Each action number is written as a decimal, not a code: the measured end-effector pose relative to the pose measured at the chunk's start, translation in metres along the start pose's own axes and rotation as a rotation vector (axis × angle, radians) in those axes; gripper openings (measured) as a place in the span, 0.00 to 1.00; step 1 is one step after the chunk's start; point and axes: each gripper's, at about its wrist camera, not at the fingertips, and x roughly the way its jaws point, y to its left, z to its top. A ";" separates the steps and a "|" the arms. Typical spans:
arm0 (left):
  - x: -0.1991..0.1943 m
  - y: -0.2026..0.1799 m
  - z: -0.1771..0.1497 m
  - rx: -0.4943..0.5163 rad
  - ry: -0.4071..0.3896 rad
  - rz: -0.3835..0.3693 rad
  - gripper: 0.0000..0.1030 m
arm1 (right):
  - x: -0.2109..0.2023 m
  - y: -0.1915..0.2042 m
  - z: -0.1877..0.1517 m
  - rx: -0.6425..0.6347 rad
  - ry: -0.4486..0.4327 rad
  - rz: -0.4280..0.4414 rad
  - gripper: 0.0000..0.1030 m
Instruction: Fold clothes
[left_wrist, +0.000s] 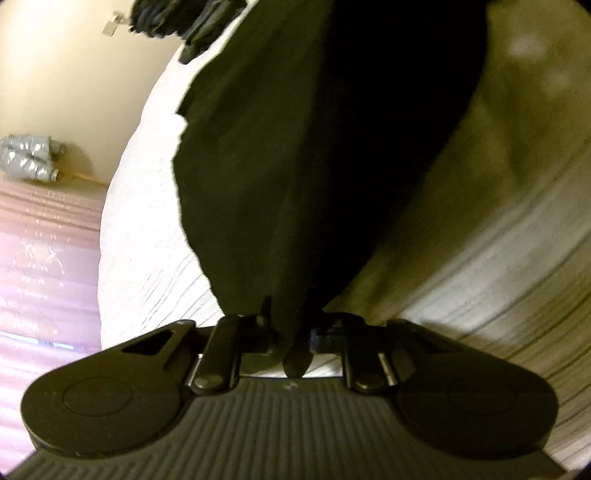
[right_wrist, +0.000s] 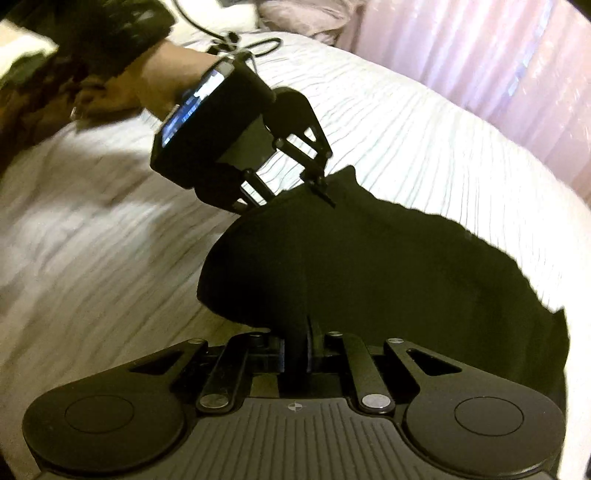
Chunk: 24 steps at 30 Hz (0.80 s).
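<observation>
Your left gripper (right_wrist: 317, 184) and right gripper (right_wrist: 295, 347) tilt downward, each clamped on the black cloth garment (right_wrist: 369, 277), lifting its edge over the white ribbed bedspread (right_wrist: 406, 129), open bed around

Matt black cloth garment (right_wrist: 369, 266) on ribbed white fabric bedcover (right_wrist: 406, 147)

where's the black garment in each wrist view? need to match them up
Left wrist: black garment fills the centre, running from the top down into the left gripper, which is shut on it.
Right wrist: it lies centre to lower right, pinched by the right gripper below and the left gripper at its upper edge.
Shared landmark: the white ribbed bedcover.
</observation>
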 end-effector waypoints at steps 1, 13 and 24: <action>-0.003 0.008 0.003 -0.010 -0.002 0.007 0.13 | 0.000 -0.004 0.001 0.026 -0.004 0.005 0.08; 0.024 0.157 0.136 0.047 -0.041 0.077 0.12 | -0.089 -0.134 -0.031 0.619 -0.195 -0.015 0.08; 0.172 0.186 0.307 0.160 -0.077 -0.081 0.13 | -0.103 -0.280 -0.188 1.229 -0.252 0.014 0.08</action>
